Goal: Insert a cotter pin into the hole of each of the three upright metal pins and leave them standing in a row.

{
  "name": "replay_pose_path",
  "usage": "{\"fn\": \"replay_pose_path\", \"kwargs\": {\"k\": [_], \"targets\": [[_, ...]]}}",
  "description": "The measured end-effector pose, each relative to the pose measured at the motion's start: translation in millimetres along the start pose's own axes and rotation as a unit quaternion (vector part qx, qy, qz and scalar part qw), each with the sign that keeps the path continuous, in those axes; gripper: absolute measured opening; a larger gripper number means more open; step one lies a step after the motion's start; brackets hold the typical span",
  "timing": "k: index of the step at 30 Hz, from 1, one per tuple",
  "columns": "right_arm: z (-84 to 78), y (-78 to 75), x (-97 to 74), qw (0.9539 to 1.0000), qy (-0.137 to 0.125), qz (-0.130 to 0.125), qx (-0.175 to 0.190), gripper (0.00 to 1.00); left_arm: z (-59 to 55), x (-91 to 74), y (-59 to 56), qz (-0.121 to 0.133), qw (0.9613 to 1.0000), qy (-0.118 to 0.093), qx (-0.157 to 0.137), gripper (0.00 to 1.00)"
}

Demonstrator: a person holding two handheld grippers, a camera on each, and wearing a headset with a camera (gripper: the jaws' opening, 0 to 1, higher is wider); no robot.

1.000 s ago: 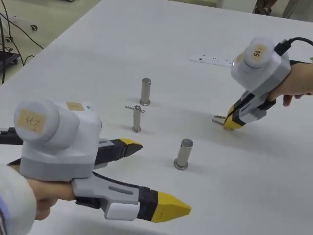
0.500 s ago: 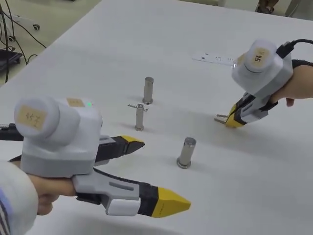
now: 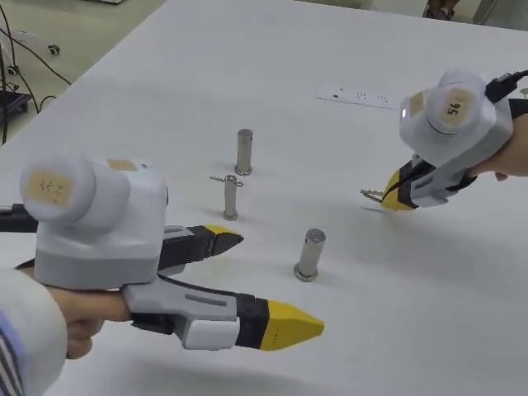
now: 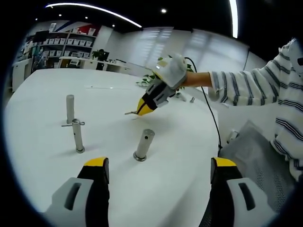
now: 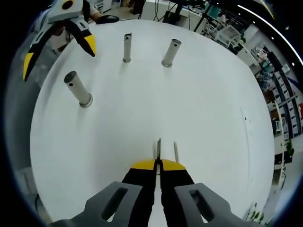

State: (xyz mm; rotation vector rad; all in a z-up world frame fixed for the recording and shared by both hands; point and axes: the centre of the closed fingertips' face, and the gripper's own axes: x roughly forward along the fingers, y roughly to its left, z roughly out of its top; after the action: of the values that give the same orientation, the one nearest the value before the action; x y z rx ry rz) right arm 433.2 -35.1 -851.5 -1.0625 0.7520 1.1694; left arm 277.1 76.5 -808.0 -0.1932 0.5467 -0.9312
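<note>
Left hand-held gripper [image 3: 276, 283]: bottom left of head view, in a hand; jaws wide apart, yellow tips pointing toward the pins.
Tabletop [image 3: 165, 82]: white, carries all three pins.
Inserted cotter pin [image 3: 221, 181]: crosswise through the middle pin near its top – most of it sticks out on that pin's left.
Middle metal pin [image 3: 231, 202]: upright, left of centre, just in front of the back pin.
Back metal pin [image 3: 244, 152]: upright, farthest from the person.
Near metal pin [image 3: 311, 255]: upright, right of and closer than the other two, off their line; side hole near its top shows in the left gripper view.
White strip [image 3: 355, 99]: flat on the far tabletop, right of centre.
Held cotter pin [image 3: 371, 195]: pokes out past the right tips, well apart from the near pin.
Right hand-held gripper [image 3: 389, 200]: right side, low over the tabletop – jaws together, clamped on the held cotter pin; cannot tell if the tips touch the surface.
</note>
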Motion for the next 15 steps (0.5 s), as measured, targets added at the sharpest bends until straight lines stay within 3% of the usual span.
{"fn": "replay_pose_path", "kwargs": {"k": [8, 15], "targets": [[11.2, 4.5, -22.8, 0.998, -0.052, -0.036, 0.004, 0.02, 9.3, 3.2, 1.5, 0.007, 0.9998, -0.002, 0.018, 0.87], [20.7, 19.3, -42.6, 0.9951, -0.08, -0.058, 0.0, 0.02, 21.3, 5.5, 4.7, 0.015, 0.9995, -0.014, 0.025, 0.83]]}}
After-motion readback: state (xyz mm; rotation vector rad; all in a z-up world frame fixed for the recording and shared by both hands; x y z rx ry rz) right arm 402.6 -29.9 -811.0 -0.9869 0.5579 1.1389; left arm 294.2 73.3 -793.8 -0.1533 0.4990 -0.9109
